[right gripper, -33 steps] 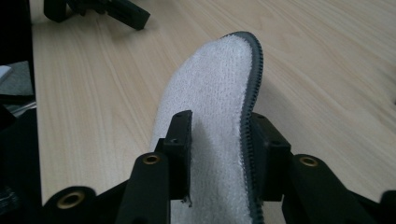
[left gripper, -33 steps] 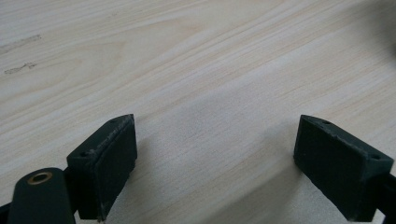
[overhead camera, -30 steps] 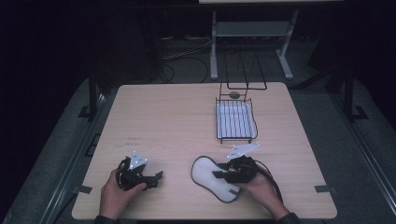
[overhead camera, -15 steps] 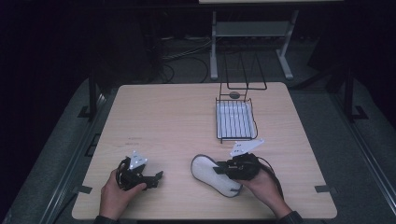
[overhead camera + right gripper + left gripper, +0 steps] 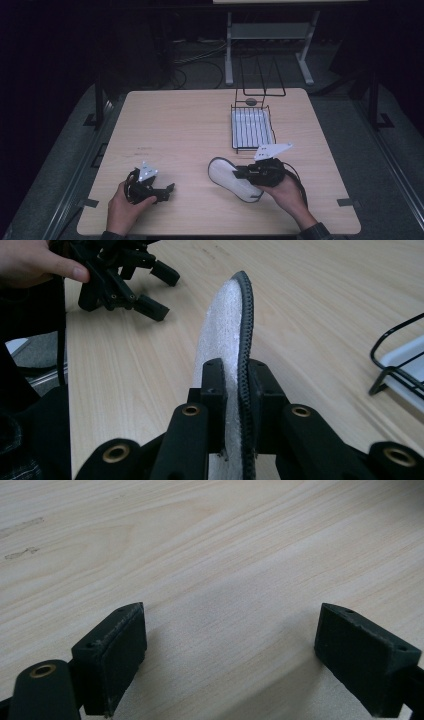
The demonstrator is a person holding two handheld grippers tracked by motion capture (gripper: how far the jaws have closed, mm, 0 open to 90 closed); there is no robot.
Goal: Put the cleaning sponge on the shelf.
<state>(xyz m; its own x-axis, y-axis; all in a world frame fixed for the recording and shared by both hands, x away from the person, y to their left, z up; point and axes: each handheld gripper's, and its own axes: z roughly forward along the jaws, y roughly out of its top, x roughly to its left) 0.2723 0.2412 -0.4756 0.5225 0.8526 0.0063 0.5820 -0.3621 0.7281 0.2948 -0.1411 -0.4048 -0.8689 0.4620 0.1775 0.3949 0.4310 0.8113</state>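
1. Here the right gripper [image 5: 243, 173] is clamped on a white insole [image 5: 231, 178] with a dark edge, at about five o'clock on the table [image 5: 190, 130]; its jaws have just been closing, and in the right gripper view the pads pinch the insole [image 5: 227, 335] on both faces, edge-up.
2. The left gripper [image 5: 167, 190] rests at about seven o'clock, its jaws apart over bare wood with nothing between them.
3. A wire rack [image 5: 251, 127] with a white tray stands at about one o'clock, just beyond the right gripper.
4. The grip sits near one end of the insole, so the long free part may droop or swing as it is lifted; a thin, soft piece could slide out of the pads.
5. A carry toward the rack might snag the free end on the wire rim.
6. A quick turn of the wrist would likely make the insole flop.
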